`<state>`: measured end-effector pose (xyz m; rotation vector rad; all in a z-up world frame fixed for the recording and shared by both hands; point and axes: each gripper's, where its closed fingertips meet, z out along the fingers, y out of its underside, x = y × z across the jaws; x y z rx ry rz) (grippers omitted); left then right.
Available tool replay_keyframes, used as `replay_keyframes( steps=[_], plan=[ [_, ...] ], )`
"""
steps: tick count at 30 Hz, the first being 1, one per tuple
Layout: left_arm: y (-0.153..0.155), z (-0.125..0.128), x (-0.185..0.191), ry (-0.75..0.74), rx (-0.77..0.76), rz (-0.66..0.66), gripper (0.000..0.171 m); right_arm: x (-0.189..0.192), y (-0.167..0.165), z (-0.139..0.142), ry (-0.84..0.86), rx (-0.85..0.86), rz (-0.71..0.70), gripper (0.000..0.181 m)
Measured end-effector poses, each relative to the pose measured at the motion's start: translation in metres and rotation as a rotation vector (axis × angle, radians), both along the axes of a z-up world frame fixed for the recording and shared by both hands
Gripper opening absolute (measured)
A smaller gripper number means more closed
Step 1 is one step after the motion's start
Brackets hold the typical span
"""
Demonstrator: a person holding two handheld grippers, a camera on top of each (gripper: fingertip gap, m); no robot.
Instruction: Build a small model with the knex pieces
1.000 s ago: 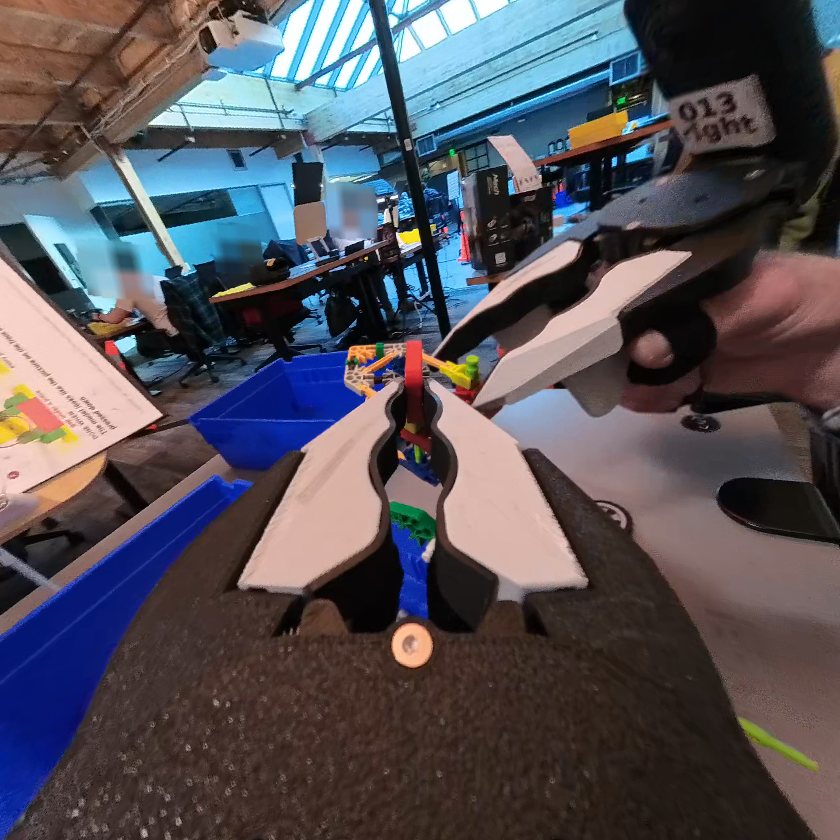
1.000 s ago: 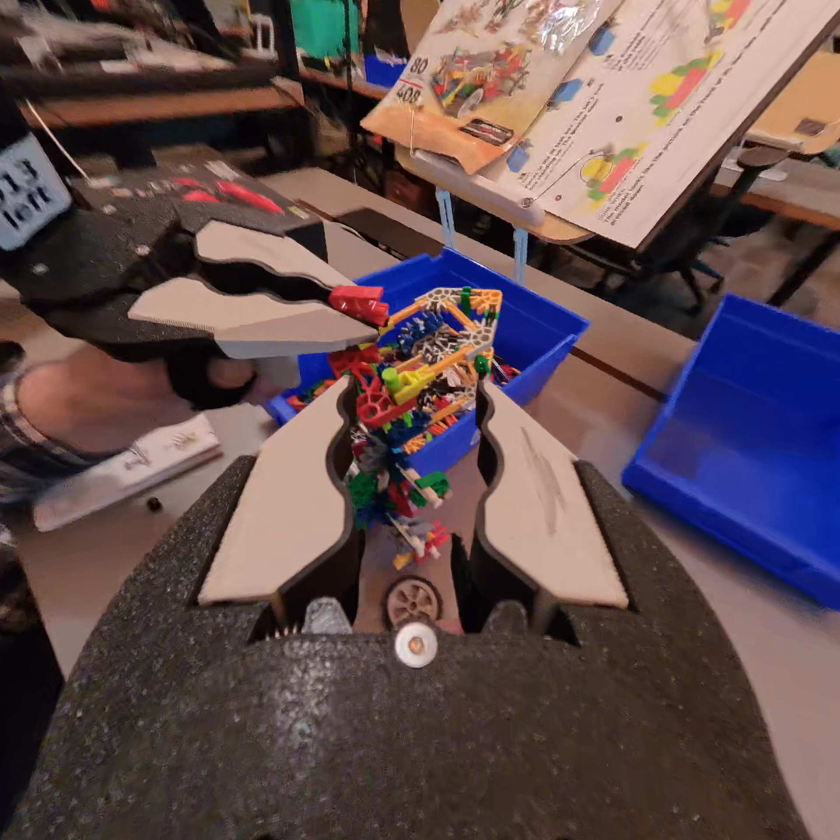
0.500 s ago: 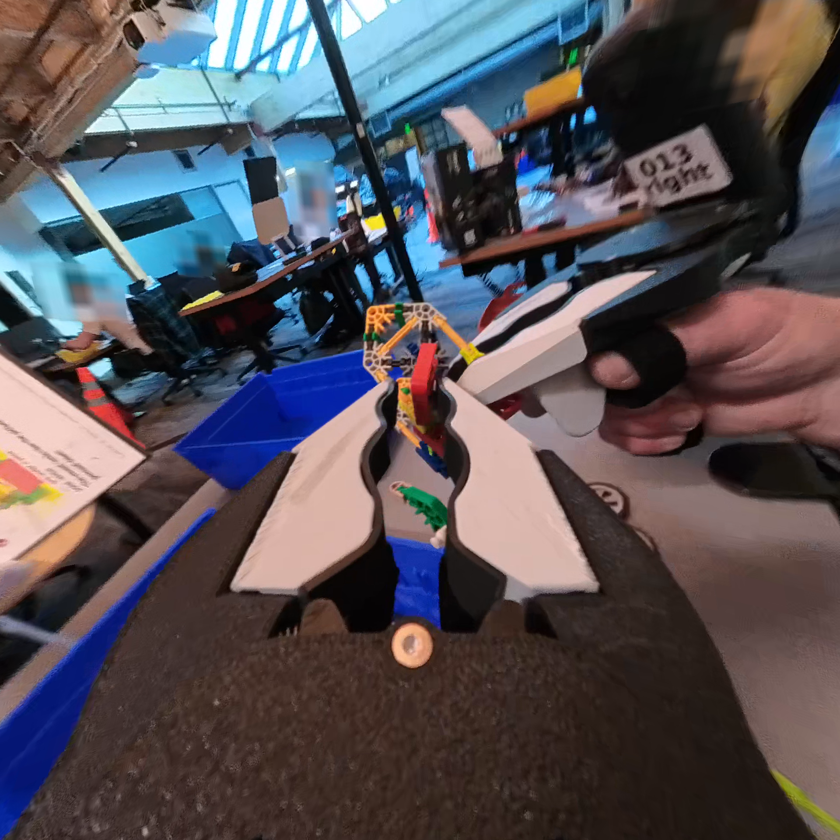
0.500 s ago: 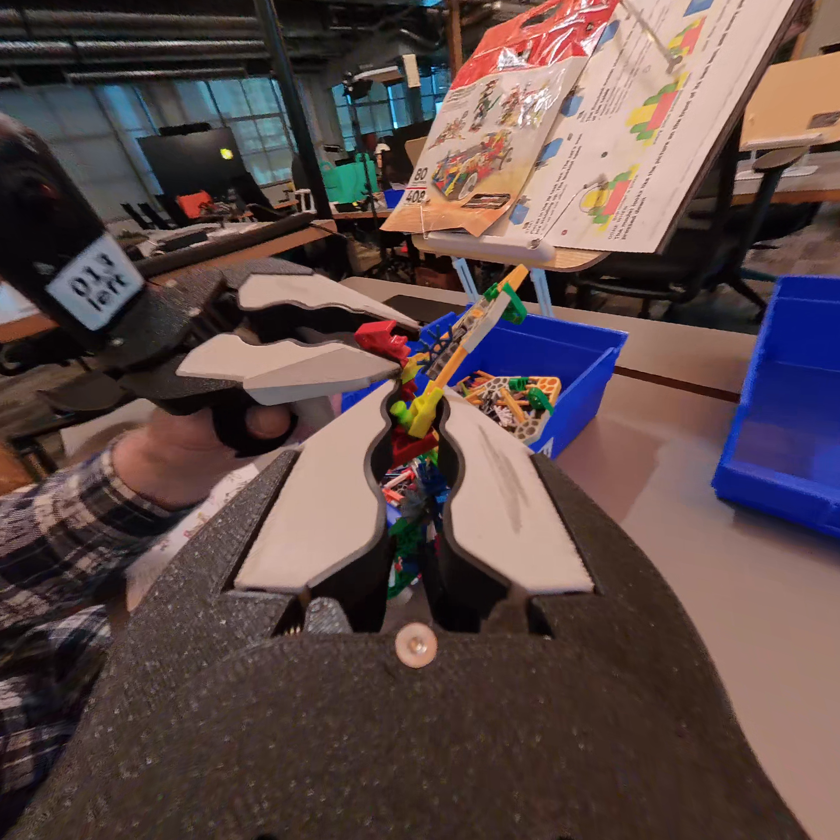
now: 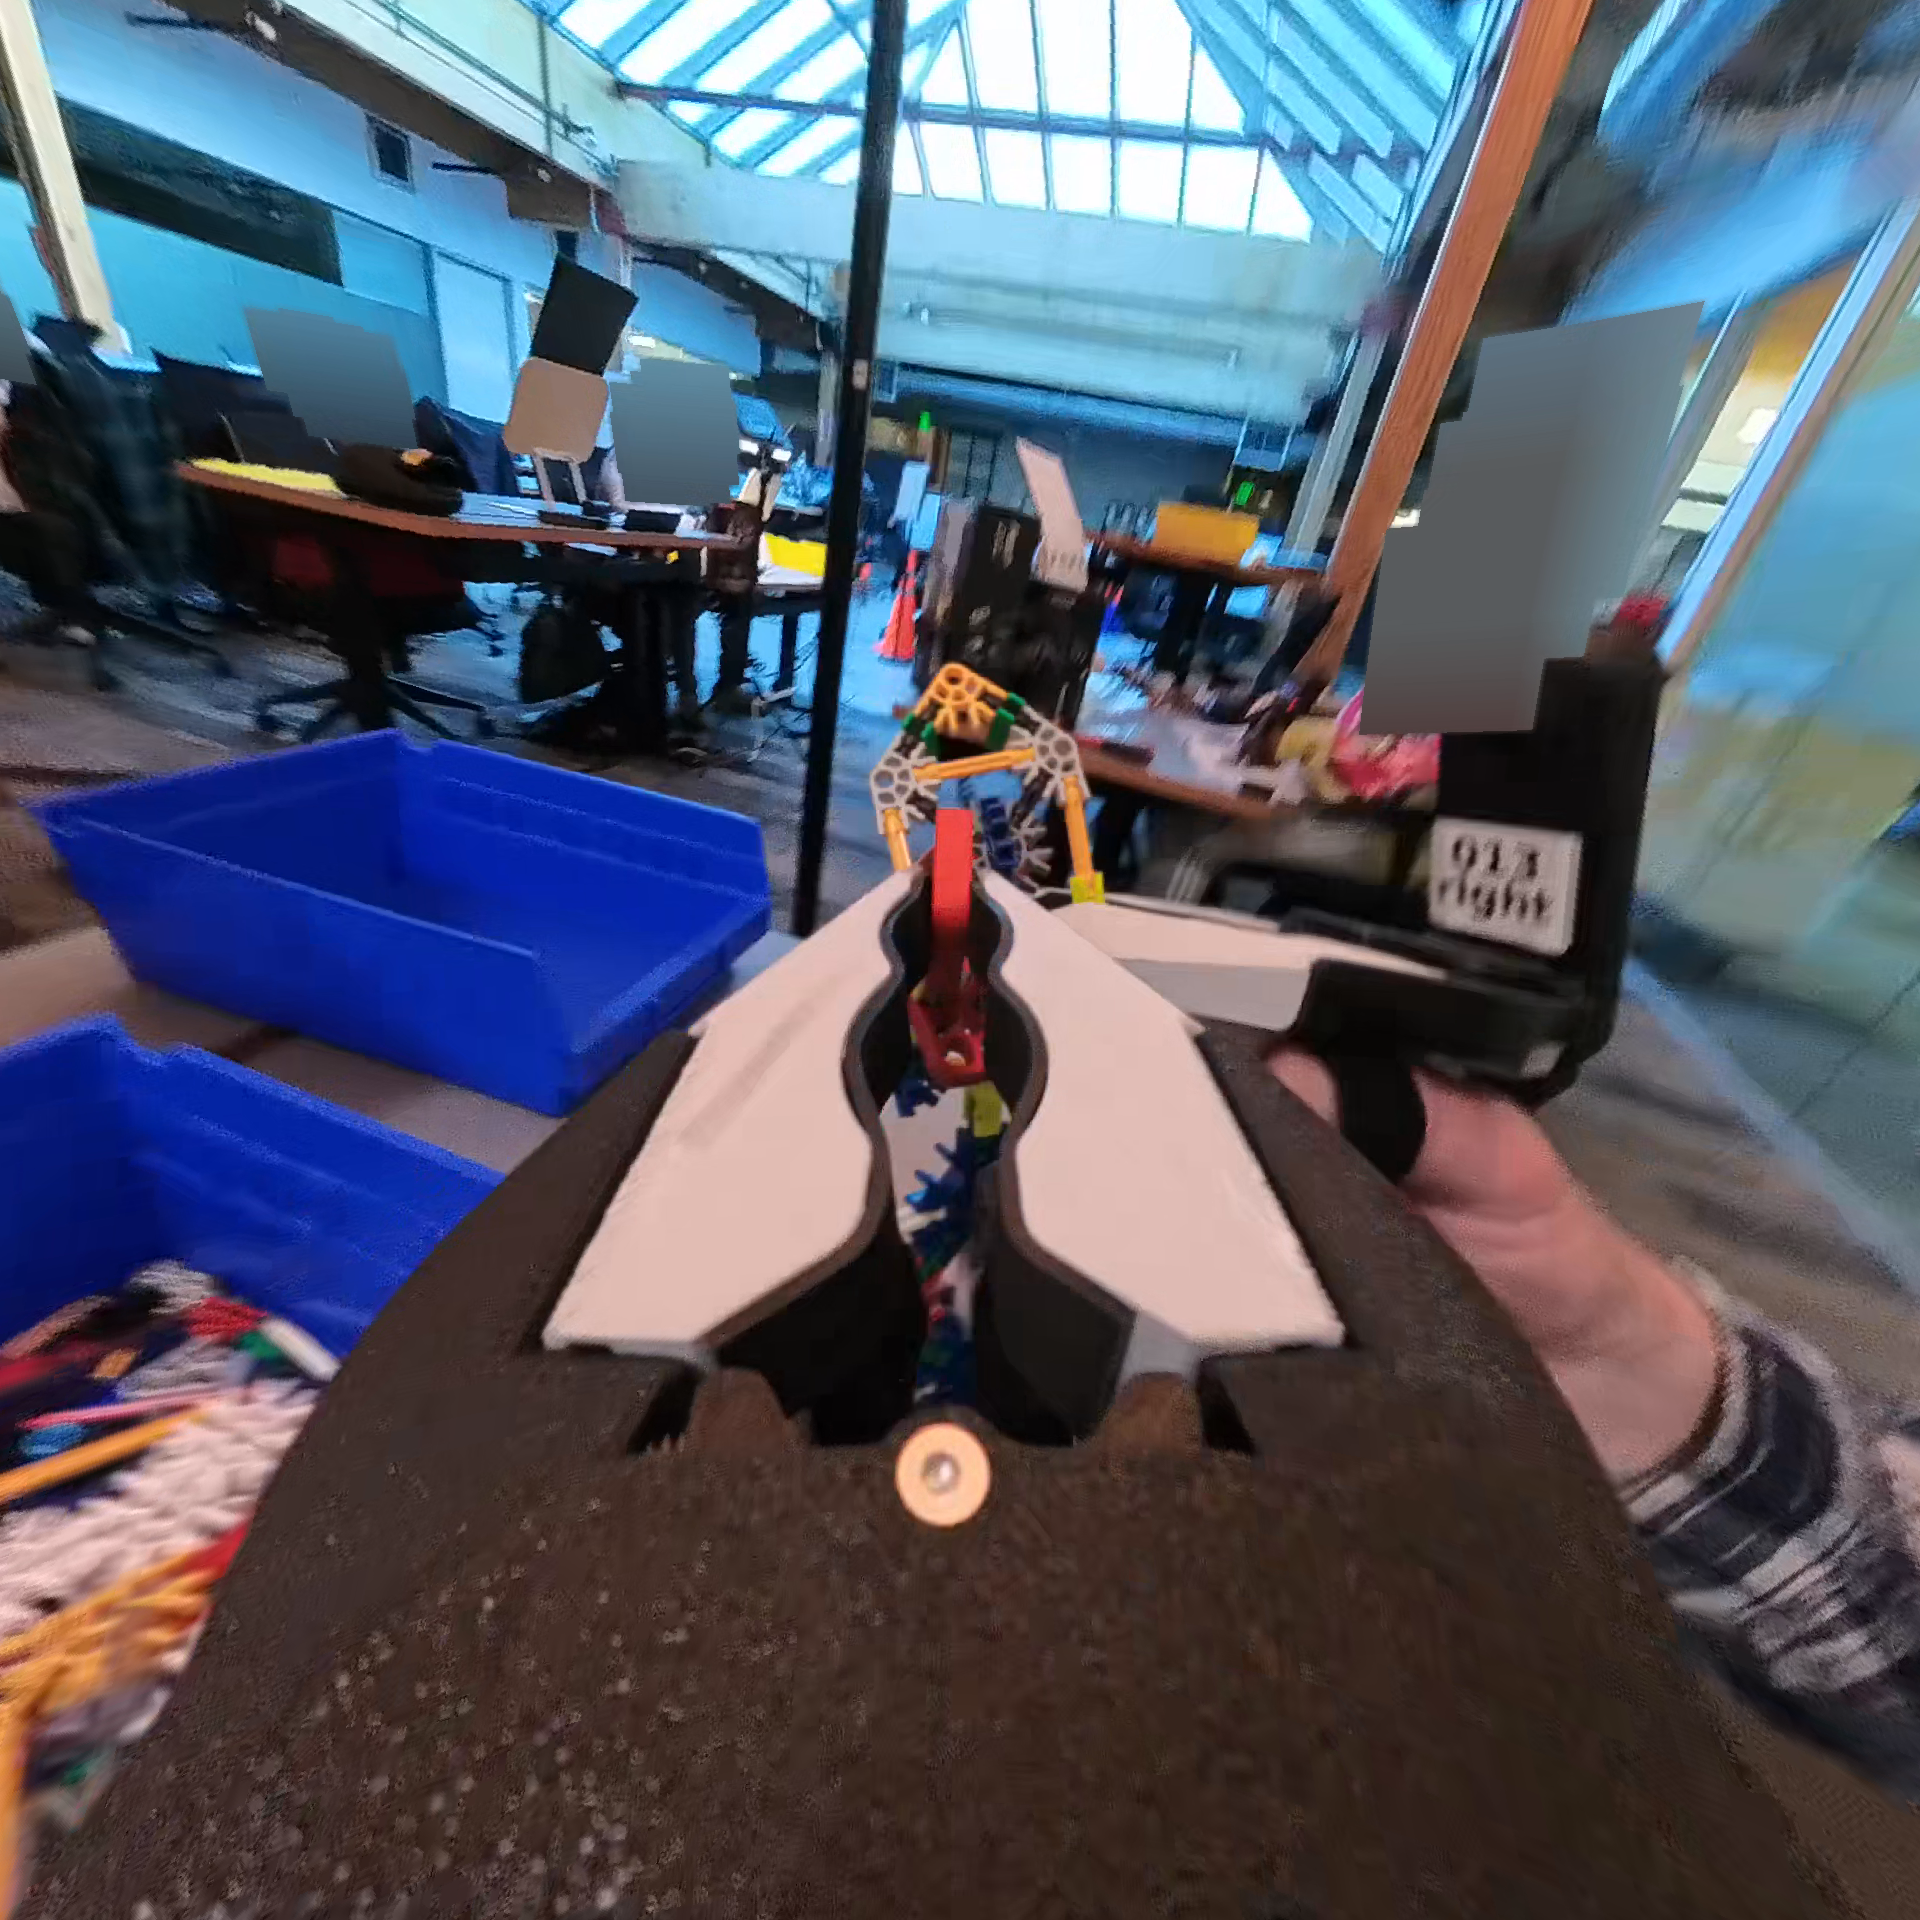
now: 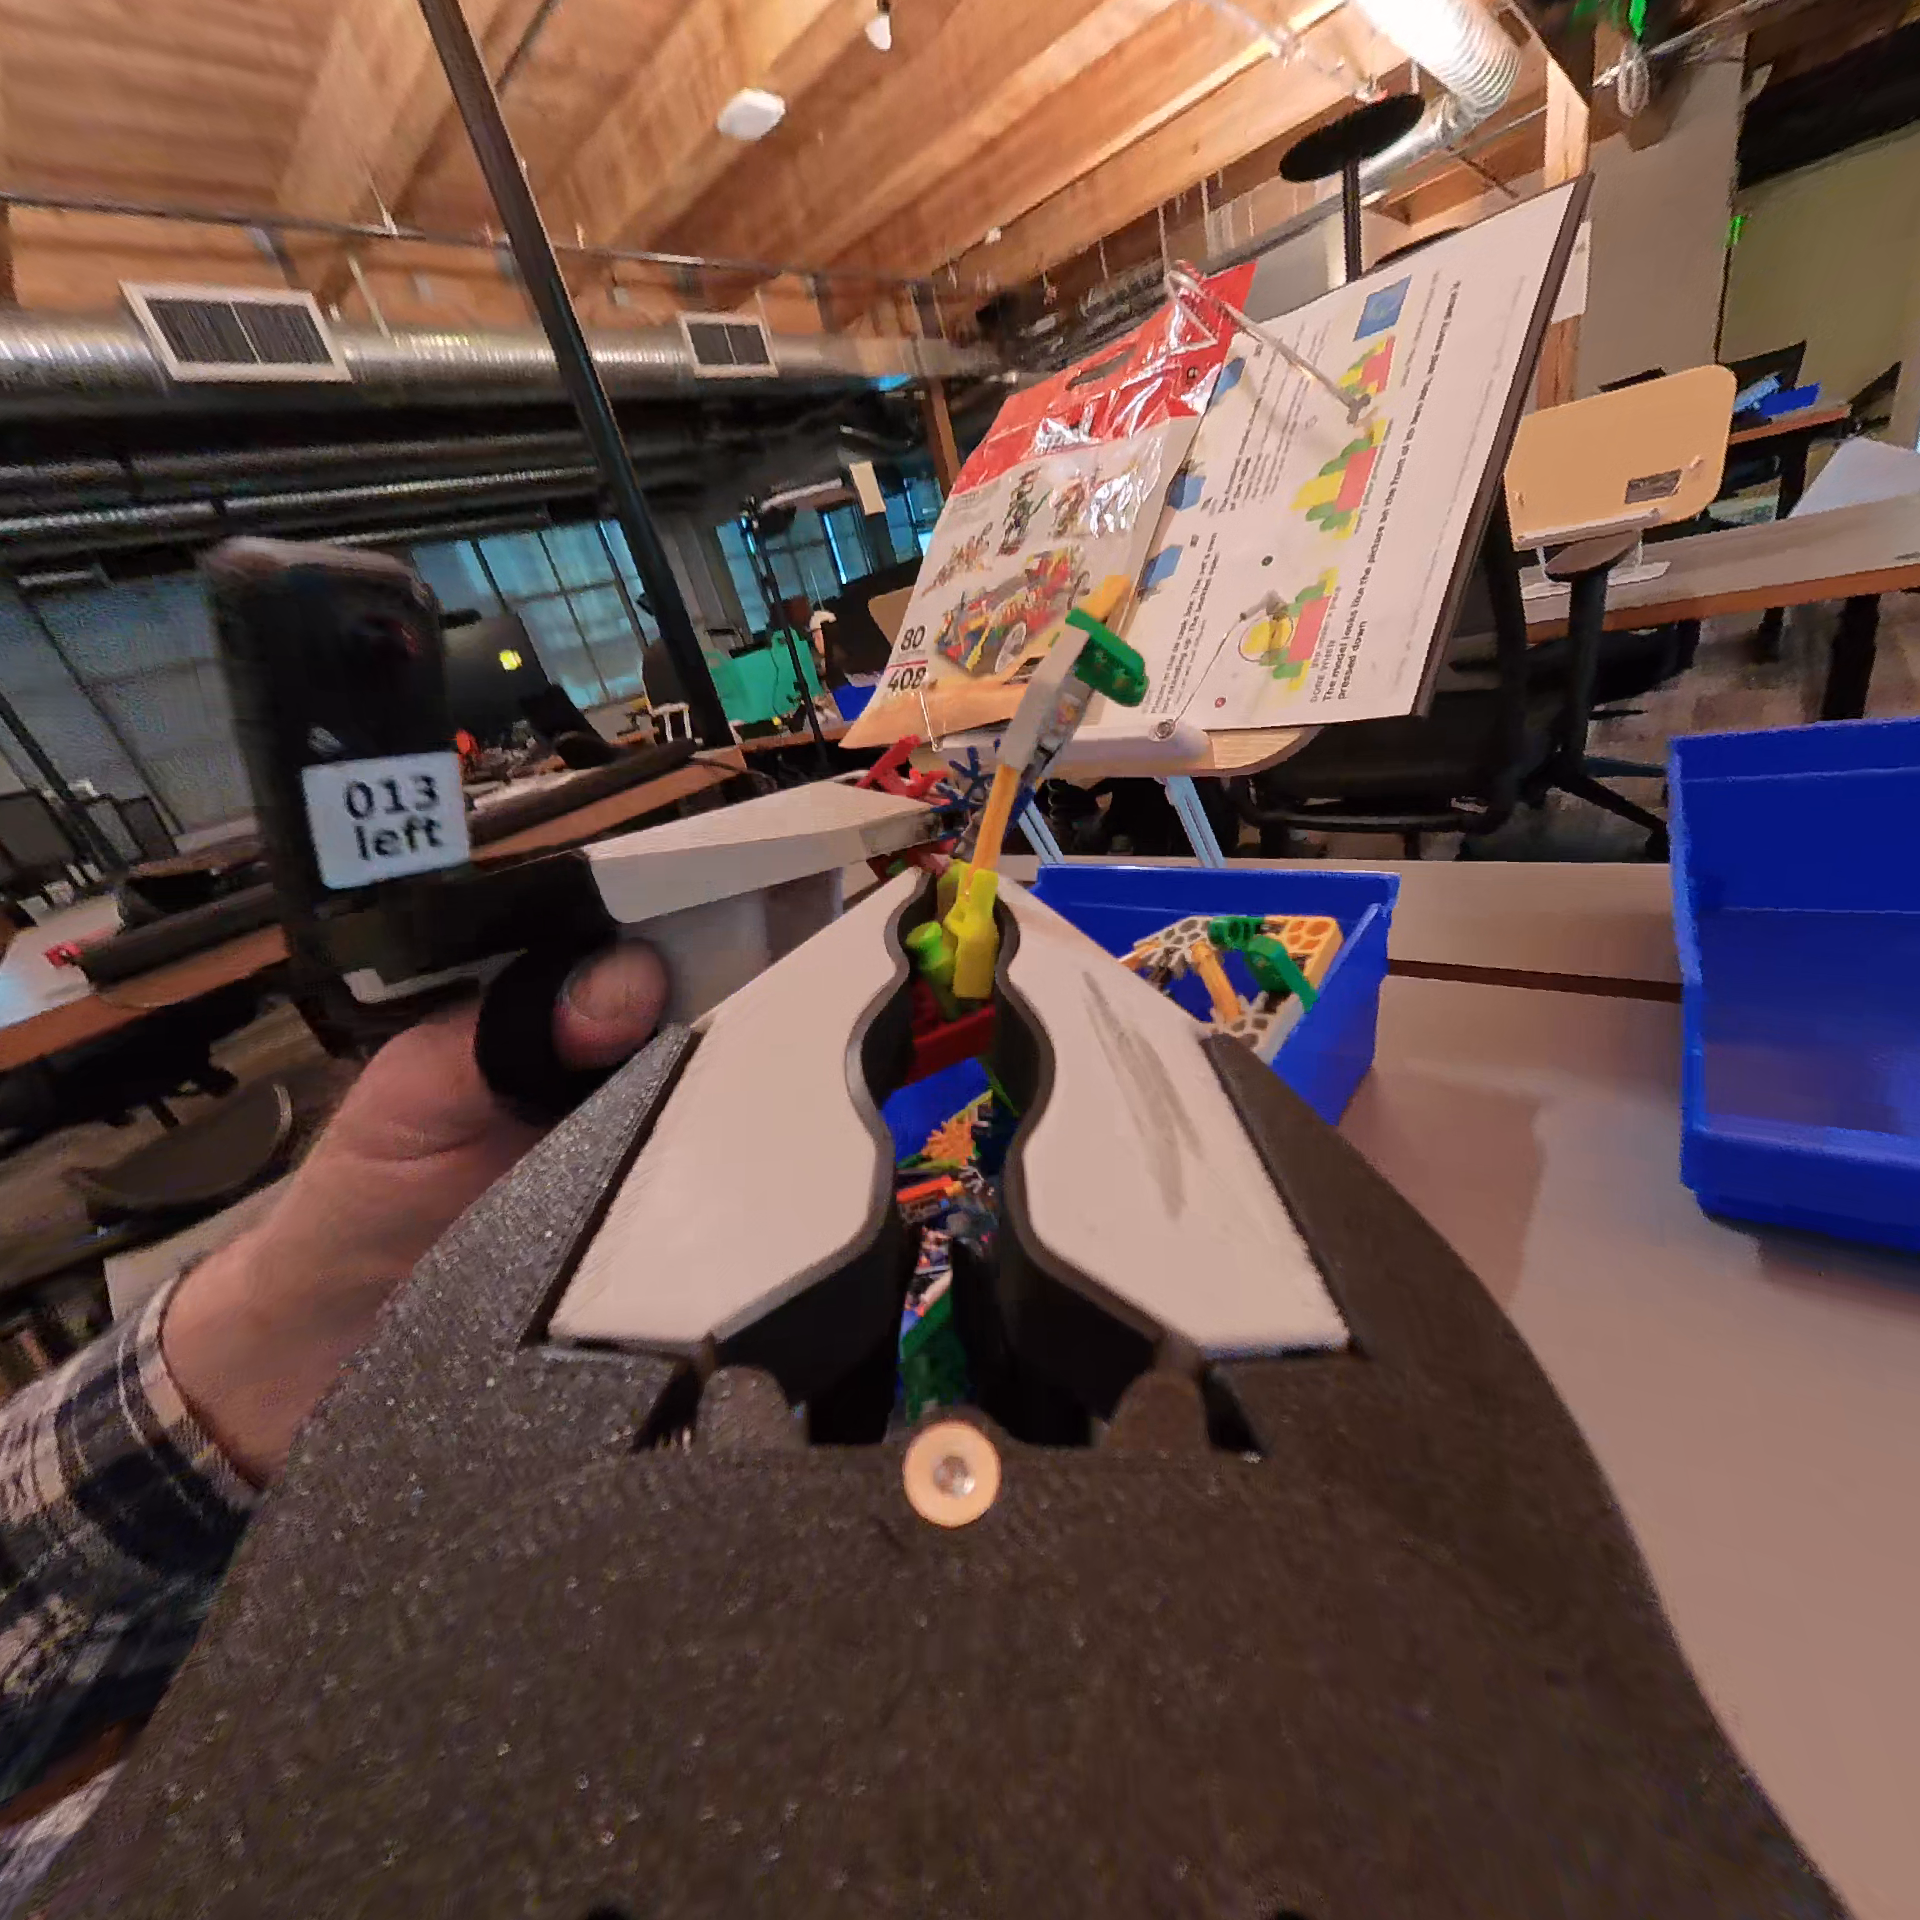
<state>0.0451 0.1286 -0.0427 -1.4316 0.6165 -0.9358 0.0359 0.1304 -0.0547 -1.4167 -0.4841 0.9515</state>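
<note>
Grippers both clenched on one rod-and-connector model [image 5: 977,769]: left gripper [image 5: 951,883] pinching red piece [image 5: 953,883], right gripper [image 6: 961,894] yellow connector [image 6: 971,925]

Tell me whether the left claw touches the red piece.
Touching: in the left wrist view, the left claw is closed on the red piece, both fingertips pressing its sides.

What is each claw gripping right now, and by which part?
Both hold one rod-and-connector toy model: left claw pinches its red piece; right claw pinches its yellow connector.
</note>
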Motion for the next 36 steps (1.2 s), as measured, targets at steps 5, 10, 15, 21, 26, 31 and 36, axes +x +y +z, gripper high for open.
replay_keyframes(
  steps=[5, 10, 15, 21, 26, 31, 36],
  plan=[
    [-0.002, 0.005, 0.000, -0.206, -0.128, -0.126, 0.002, -0.002, -0.001, 0.002, 0.107, -0.043, 0.079, 0.003],
    [-0.008, 0.008, 0.002, -0.337, -0.209, -0.301, 0.001, 0.001, -0.005, 0.003, 0.179, -0.063, 0.186, 0.002],
    [-0.010, -0.002, 0.003, -0.334, -0.241, -0.408, 0.002, 0.002, -0.005, -0.004, 0.191, -0.066, 0.194, 0.003],
    [-0.017, 0.011, -0.015, -0.343, -0.126, -0.499, 0.003, 0.010, 0.002, -0.019, 0.237, -0.132, 0.224, 0.002],
    [0.005, 0.005, -0.034, -0.117, -0.115, -0.321, 0.003, 0.008, -0.002, -0.020, 0.204, -0.125, 0.244, 0.003],
    [0.047, -0.030, -0.072, 0.129, -0.199, -0.082, 0.005, 0.012, -0.002, -0.020, 0.211, -0.130, 0.256, 0.004],
    [0.080, -0.075, -0.108, 0.353, -0.277, 0.198, 0.095, 0.008, -0.004, -0.021, 0.190, -0.129, 0.259, 0.004]
  ],
)
